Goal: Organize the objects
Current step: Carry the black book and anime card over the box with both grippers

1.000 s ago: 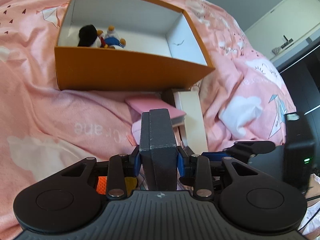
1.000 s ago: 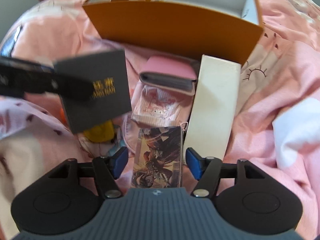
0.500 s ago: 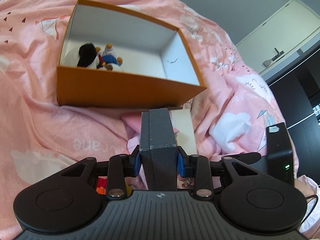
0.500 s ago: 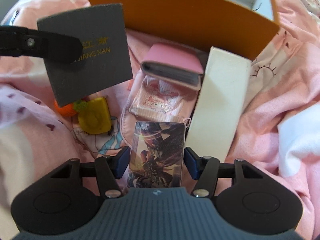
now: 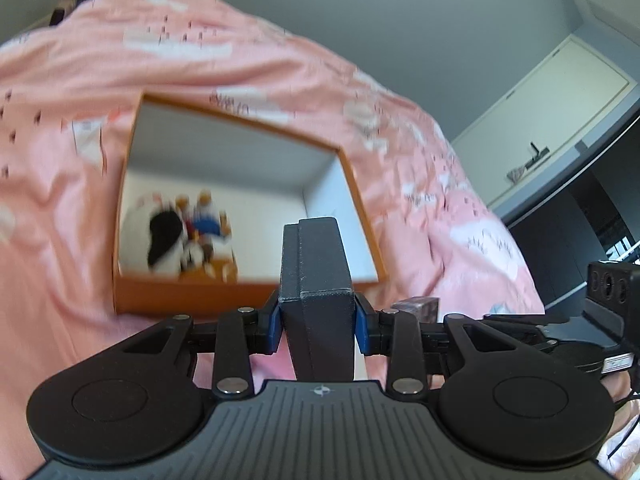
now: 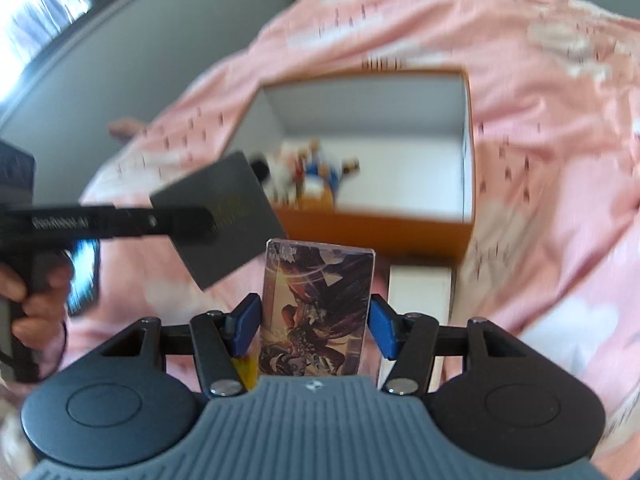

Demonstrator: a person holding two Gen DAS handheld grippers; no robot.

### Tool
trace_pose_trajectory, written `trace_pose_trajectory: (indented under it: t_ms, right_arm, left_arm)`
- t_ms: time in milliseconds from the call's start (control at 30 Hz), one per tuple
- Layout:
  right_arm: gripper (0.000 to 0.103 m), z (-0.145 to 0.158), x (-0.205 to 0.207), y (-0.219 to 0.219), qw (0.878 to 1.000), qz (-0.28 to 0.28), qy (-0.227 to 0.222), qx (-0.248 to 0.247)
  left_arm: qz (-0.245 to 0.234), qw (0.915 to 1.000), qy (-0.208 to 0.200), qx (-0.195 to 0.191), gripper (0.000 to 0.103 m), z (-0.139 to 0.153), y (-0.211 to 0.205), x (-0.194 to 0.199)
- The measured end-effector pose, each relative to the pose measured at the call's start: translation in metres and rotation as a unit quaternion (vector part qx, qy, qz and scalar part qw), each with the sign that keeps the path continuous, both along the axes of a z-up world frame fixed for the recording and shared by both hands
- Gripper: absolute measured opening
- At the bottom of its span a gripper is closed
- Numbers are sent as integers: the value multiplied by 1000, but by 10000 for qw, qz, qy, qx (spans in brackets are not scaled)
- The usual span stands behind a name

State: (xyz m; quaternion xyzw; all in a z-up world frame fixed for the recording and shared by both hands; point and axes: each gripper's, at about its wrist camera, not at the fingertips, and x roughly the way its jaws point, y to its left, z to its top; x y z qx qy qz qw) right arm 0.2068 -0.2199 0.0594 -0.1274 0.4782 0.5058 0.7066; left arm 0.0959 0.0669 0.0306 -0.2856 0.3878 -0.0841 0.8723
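Facing both claws is the orange box, open side up on the pink bedspread, with a cluster of small plush toys lying in its near-left corner as the left wrist view shows it.

The left claw is clamped on a dark grey case, held edge-up with its long axis pointing forward along the fingers; the case's far end overlaps the box's near wall, toward the box's right half. The right claw is closed on an illustrated card pack, upright between the blue pads, with the box ahead and a little to its right. In the right wrist view the left claw's case hangs at the box's near-left corner, just short of the toys.

Judging by this, the left claw is the nearer of the 2 to the opening. The bare white floor lies to the right of the toys, so the case would need to travel forward over the near wall and then down. A cream box lies on the bed just in front of the orange box, under the right claw's path.
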Motion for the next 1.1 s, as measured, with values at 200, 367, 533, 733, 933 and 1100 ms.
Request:
trace_pose_trajectory:
  t_ms: [200, 367, 533, 733, 933, 1100]
  right_arm:
    - [60, 22, 28, 36, 9988, -100, -344, 323]
    - [60, 13, 60, 74, 9989, -309, -168, 318]
    - [60, -10, 94, 103, 9978, -648, 5, 148]
    - [60, -46, 128, 124, 9960, -865, 83, -219]
    - [60, -78, 146, 145, 9954, -765, 218, -526]
    - [60, -85, 144, 155, 9959, -605, -22, -671]
  left_arm:
    - [305, 9994, -152, 88, 39, 8, 24, 38]
    - [865, 9953, -155, -413, 39, -7, 47, 77]
    - [1147, 9899, 19, -834, 39, -37, 51, 118]
    - [1344, 9850, 528, -950, 39, -79, 48, 165]
    - [1454, 9786, 905, -1138, 39, -110, 43, 190]
    - [1615, 9711, 1189, -1293, 39, -131, 43, 193]
